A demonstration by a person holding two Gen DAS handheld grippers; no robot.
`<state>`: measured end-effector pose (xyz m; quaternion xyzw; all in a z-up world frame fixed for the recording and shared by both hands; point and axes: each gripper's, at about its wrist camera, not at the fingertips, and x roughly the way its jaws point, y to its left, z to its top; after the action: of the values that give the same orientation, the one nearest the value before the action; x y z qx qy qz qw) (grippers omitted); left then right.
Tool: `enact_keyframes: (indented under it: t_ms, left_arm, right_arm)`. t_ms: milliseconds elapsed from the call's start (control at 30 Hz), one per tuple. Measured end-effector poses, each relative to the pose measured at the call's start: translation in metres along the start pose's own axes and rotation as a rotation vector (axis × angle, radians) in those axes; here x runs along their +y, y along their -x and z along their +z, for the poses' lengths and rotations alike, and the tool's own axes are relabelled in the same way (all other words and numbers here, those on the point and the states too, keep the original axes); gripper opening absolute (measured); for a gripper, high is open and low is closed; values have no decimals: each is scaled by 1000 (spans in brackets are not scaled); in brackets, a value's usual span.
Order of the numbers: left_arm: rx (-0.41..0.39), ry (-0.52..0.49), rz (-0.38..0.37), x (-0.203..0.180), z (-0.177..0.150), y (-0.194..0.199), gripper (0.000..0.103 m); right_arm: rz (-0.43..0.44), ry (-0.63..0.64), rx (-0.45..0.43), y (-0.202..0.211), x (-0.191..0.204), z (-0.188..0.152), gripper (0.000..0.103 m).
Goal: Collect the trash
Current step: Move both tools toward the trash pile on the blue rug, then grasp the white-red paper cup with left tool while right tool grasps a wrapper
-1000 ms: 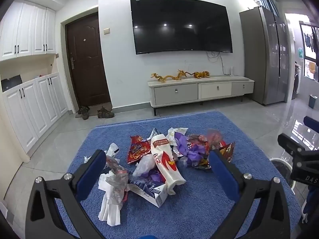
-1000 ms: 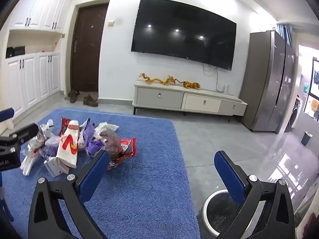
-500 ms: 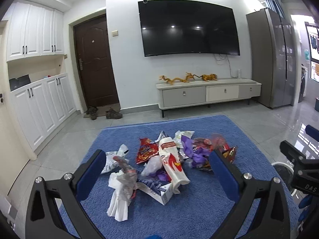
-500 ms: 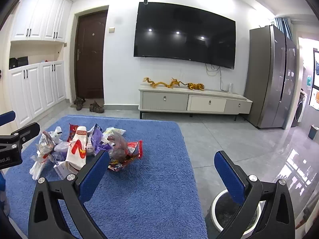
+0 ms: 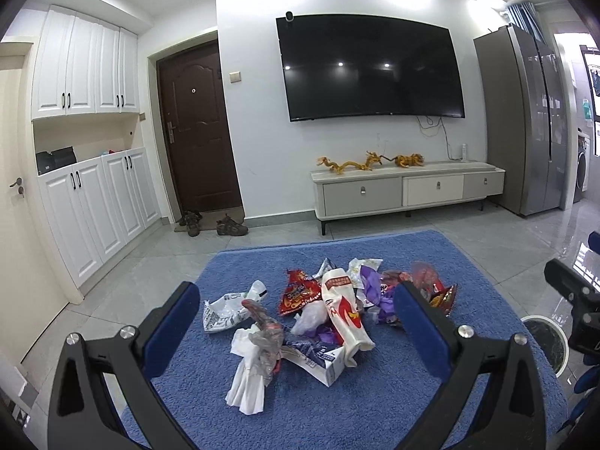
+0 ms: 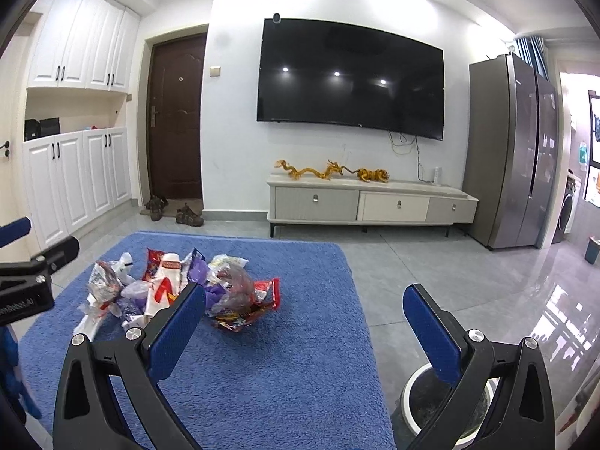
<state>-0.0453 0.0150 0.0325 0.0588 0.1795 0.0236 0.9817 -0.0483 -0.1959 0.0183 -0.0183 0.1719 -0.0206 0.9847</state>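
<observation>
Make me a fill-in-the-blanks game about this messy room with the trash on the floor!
1. The trash pile lies on a ____ rug.
2. Both the left hand-held gripper and the right hand-held gripper are ____ and hold nothing.
3. The white round bin stands on the tiles to the ____ of the rug.
4. The TV hangs on the ____.

Missing words: blue; open; right; wall

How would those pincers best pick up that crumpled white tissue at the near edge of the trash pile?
Grip the crumpled white tissue across its narrower upper bunch, coming from above with the left gripper, whose jaws are wide open. It lies flat and loose on the blue rug, so a top pinch probably gathers it best.
</observation>
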Motion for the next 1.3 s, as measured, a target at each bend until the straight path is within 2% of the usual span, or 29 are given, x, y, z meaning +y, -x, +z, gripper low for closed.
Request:
enact_keyframes:
  t_ms: [467, 700, 900, 1000, 1133, 1300]
  left_arm:
    - [-105, 22, -9, 24, 0, 50, 103]
    - [-91, 42, -7, 40, 1, 61, 103]
    - [-87, 72, 35, 62, 3, 56, 103]
    - [-72, 81, 57, 78, 5, 46, 103]
    - [-13, 103, 41, 97, 0, 26, 103]
    - [105, 117, -76, 101, -20, -10, 102]
  right_arm:
    - [-13, 36, -51, 44, 16, 16, 103]
    - [-17, 58, -62, 61, 24, 22, 103]
    - [5, 52, -32, 57, 19, 25, 103]
    - [16, 58, -10, 48, 13, 22, 103]
    - [37, 31, 33, 29, 1, 18, 103]
    - [85, 14, 105, -6, -2, 10, 95]
